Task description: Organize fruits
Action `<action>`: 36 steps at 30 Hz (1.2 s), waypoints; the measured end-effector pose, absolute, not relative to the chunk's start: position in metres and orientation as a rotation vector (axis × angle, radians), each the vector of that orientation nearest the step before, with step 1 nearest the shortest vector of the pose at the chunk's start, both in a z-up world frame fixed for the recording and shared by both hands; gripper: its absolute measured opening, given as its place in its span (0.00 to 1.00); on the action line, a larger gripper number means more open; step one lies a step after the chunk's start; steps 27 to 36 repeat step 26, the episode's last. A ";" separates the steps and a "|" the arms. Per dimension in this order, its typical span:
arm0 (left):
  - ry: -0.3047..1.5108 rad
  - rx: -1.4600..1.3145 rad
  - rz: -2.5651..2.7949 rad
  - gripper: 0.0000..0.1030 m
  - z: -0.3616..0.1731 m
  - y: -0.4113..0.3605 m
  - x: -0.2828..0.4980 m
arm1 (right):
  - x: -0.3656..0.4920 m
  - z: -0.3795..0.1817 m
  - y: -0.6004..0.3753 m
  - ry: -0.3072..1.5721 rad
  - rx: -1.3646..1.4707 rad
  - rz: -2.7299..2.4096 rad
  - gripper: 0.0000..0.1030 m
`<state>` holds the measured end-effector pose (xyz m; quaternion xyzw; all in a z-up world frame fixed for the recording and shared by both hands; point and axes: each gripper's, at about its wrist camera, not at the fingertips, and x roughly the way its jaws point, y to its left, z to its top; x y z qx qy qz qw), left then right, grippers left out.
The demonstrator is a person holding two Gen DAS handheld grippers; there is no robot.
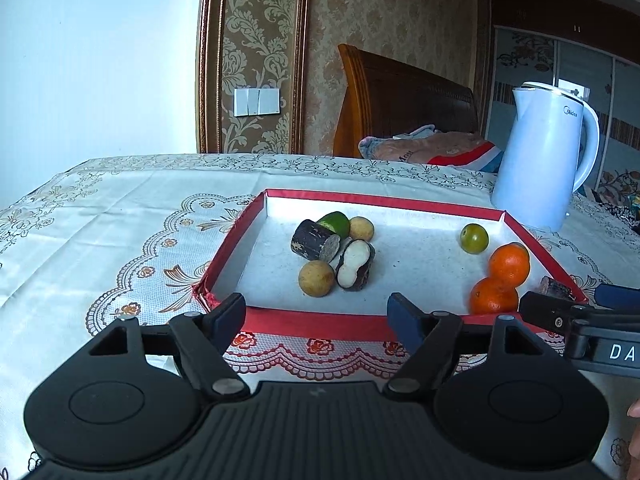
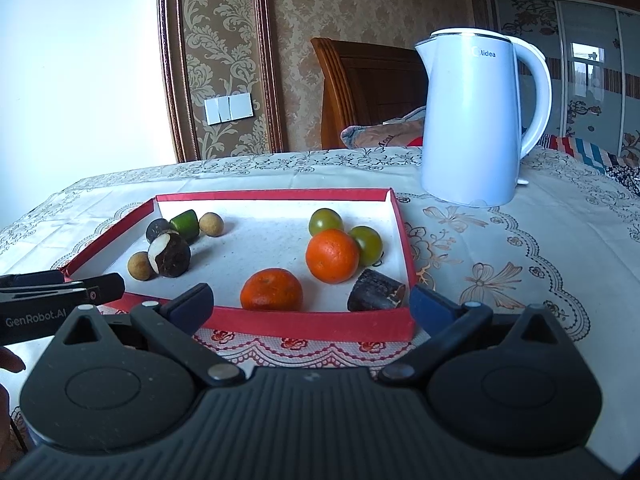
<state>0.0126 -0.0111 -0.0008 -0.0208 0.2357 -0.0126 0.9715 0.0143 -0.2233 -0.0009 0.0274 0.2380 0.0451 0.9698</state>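
Left gripper (image 1: 316, 312) jaws spread, empty, hovering at the near rim of the red tray (image 2: 304, 322) on the desk (image 1: 120, 216). In the tray, left cluster: dark cane piece (image 1: 314, 244), green piece (image 1: 335, 222), two tan longans (image 1: 316, 278), cut white-fleshed piece (image 1: 354, 266), all touching or just beside each other; right cluster: two oranges (image 2: 332, 256), two green round fruits (image 2: 326, 220), another dark cane piece (image 2: 376, 292) at the near right corner. Right gripper (image 2: 312, 304) jaws spread, empty, at the near rim; white kettle (image 2: 476, 120) stands beyond the tray's far right corner.
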 end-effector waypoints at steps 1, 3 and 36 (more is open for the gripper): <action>0.478 -0.042 -0.025 0.75 -0.001 -0.011 0.013 | 0.014 -0.001 -0.223 0.482 0.055 0.092 1.00; 0.480 -0.041 -0.023 0.75 -0.001 -0.011 0.013 | 0.014 -0.001 -0.223 0.481 0.054 0.093 1.00; 0.429 0.015 -0.022 0.76 0.002 -0.013 0.005 | 0.011 0.000 -0.223 0.478 0.044 0.101 1.00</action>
